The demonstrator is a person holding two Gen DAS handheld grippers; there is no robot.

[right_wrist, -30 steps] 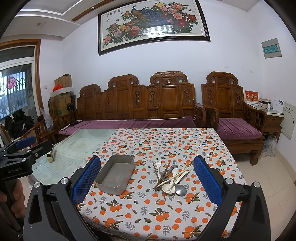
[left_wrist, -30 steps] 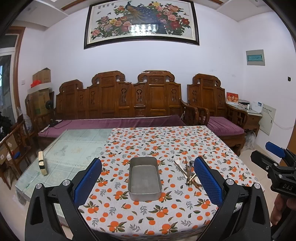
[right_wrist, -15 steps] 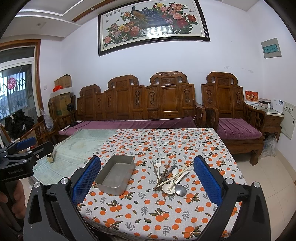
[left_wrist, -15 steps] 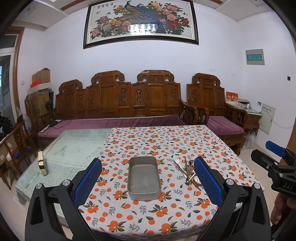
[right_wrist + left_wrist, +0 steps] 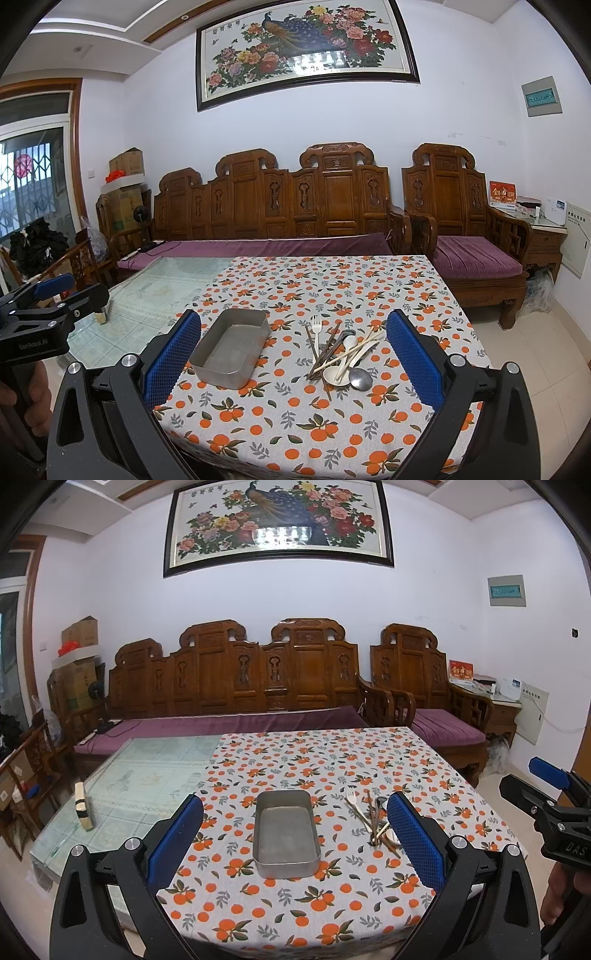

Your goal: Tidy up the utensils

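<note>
An empty metal tray (image 5: 286,832) (image 5: 231,347) sits on the orange-patterned tablecloth (image 5: 295,904) (image 5: 314,424). Right of it lies a heap of utensils (image 5: 340,354) (image 5: 371,821): a white fork, brown and pale chopsticks, white spoons and a metal spoon. My left gripper (image 5: 293,836) is open and empty, held back from the table's near edge, facing the tray. My right gripper (image 5: 293,354) is open and empty, also short of the near edge, framing both tray and heap. Each gripper shows at the side of the other's view: the right one (image 5: 546,794), the left one (image 5: 48,299).
The left part of the table is bare glass (image 5: 140,775) with a small pale bottle (image 5: 83,806) standing on it. A carved wooden sofa (image 5: 240,686) with purple cushions stands behind the table, an armchair (image 5: 432,701) at the right.
Both views have barely shifted; the left gripper has drifted slightly. Tray and utensils have not moved.
</note>
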